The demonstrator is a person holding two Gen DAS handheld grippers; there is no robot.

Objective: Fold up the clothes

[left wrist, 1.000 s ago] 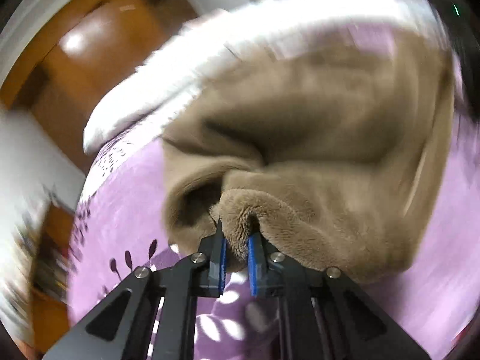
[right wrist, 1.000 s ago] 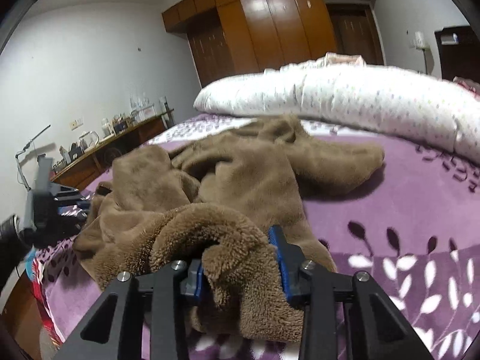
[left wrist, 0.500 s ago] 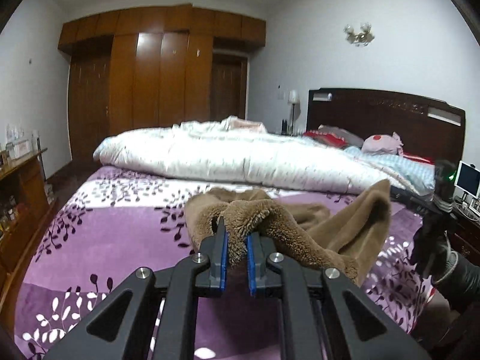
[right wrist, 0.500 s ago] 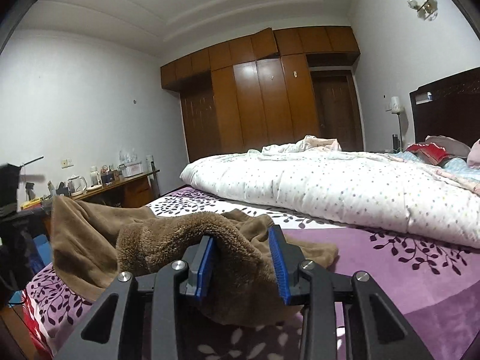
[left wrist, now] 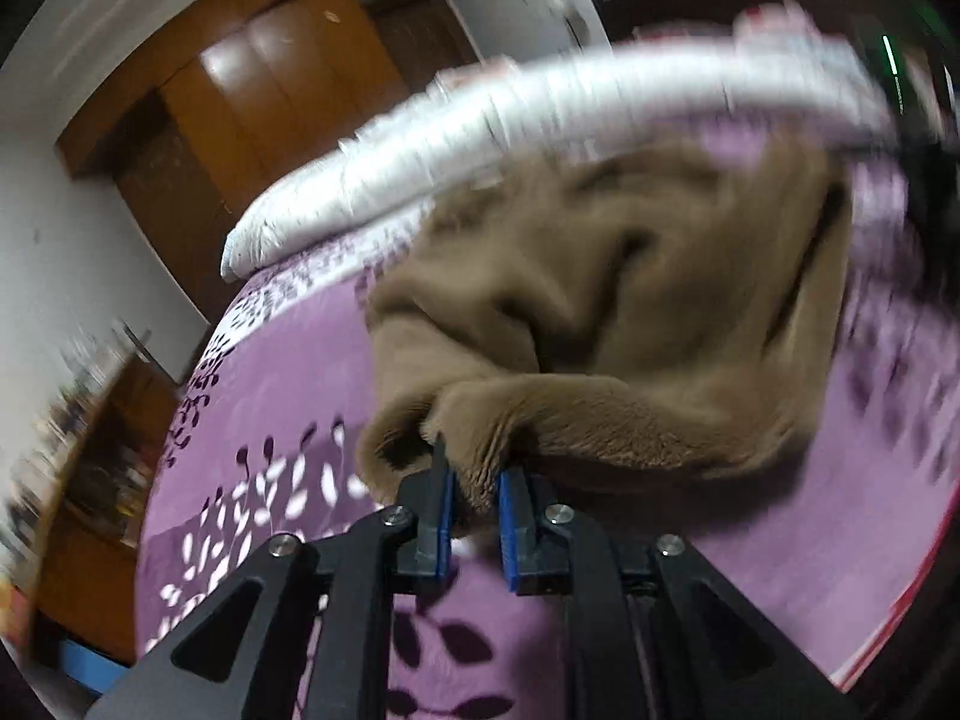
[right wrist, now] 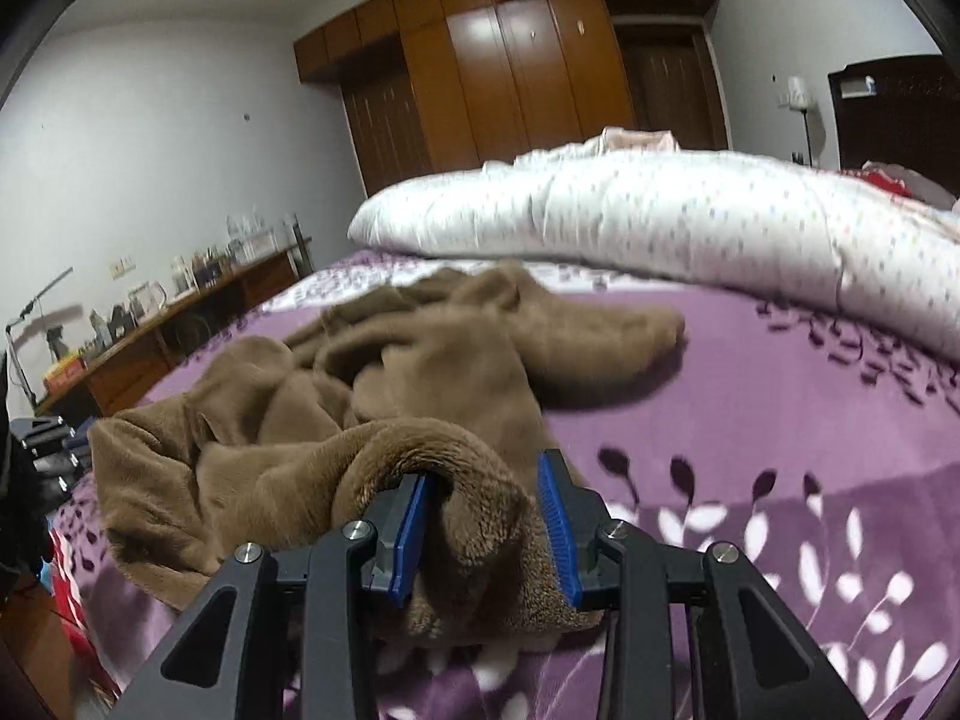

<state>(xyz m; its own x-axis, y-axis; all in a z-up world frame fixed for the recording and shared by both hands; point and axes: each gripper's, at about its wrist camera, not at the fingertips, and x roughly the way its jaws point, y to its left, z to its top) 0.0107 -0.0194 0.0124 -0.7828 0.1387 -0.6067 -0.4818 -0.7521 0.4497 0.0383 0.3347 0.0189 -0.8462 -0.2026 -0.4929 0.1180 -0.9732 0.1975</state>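
A brown fleece garment (right wrist: 420,348) lies crumpled on the purple leaf-print bedspread (right wrist: 750,420). In the right wrist view a thick roll of its edge fills the gap between the blue pads, and my right gripper (right wrist: 485,471) is shut on it, low over the bed. In the blurred left wrist view my left gripper (left wrist: 474,468) pinches another fold of the same garment (left wrist: 630,300). Its jaws are opening, with fleece still packed between the pads. The rest of the cloth spreads away from both grippers over the bedspread (left wrist: 270,408).
A rolled white dotted quilt (right wrist: 660,222) lies across the bed behind the garment. Wooden wardrobes (right wrist: 510,72) fill the far wall. A cluttered side desk (right wrist: 150,330) runs along the left wall. The dark headboard (right wrist: 888,114) stands at the right.
Half a second ago both grippers held the garment raised with the cameras near level. Now both point down and the garment lies spread on the bedspread, much as a second ago.
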